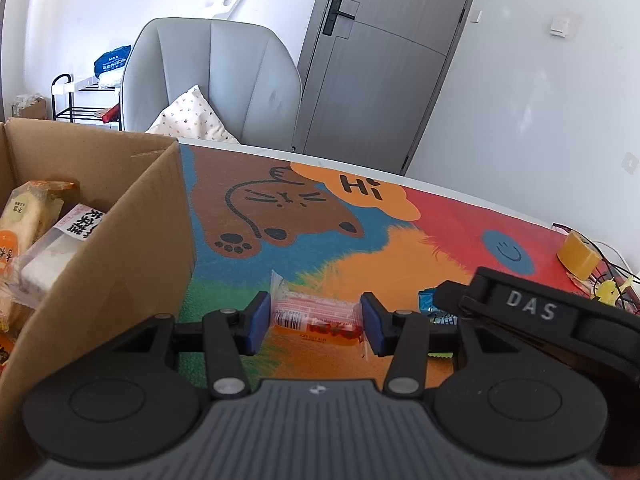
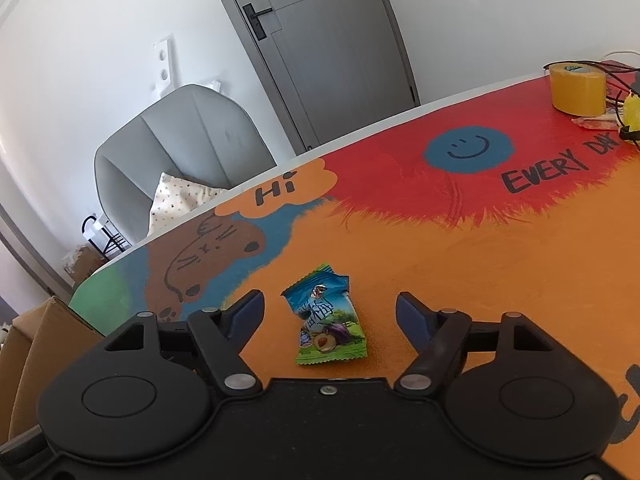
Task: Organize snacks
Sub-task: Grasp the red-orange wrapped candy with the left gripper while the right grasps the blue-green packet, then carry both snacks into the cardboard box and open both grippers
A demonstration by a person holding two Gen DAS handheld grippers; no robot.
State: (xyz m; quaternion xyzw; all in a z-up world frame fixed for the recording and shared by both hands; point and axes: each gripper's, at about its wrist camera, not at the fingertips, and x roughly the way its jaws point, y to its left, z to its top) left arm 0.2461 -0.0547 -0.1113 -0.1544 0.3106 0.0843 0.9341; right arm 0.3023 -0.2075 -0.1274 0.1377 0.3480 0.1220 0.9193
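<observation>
- While the left gripper (image 1: pixel 314 322) brackets the red snack packet (image 1: pixel 316 318), its blue fingers (image 1: pixel 256 322) sit at the packet's two ends, narrow and touching or nearly touching the wrapper; I cannot tell whether they already pinch it firmly.
- The red snack packet lies on the colourful tabletop (image 1: pixel 400 248), just beside the cardboard box (image 1: pixel 132 240), which already holds several wrapped snacks (image 1: pixel 28 216).
- The right gripper (image 2: pixel 330 314) hovers with its fingers (image 2: pixel 412 316) spread wide and holding nothing; the blue-green plum packet (image 2: pixel 326 318) lies flat on the tabletop between them, apart from both pads.
- The step in hand looks like picking up both loose packets for the box.
- To do it well, the left should squeeze until the wrapper crinkles slightly, then lift straight up before swinging over the box wall, since the box edge stands close on that side.
- The crimped wrapper ends are thin and slippery, so gripping the fuller middle of the packet would likely hold better than the seams.
- For the right, lowering until the pads reach the tabletop and closing across the packet's narrow width seems wise; its upper corner is folded up and may slide away.
- A roll of yellow tape (image 2: pixel 578 88) and some wires (image 2: pixel 622 92) sit well apart at the far corner and should not interfere.
</observation>
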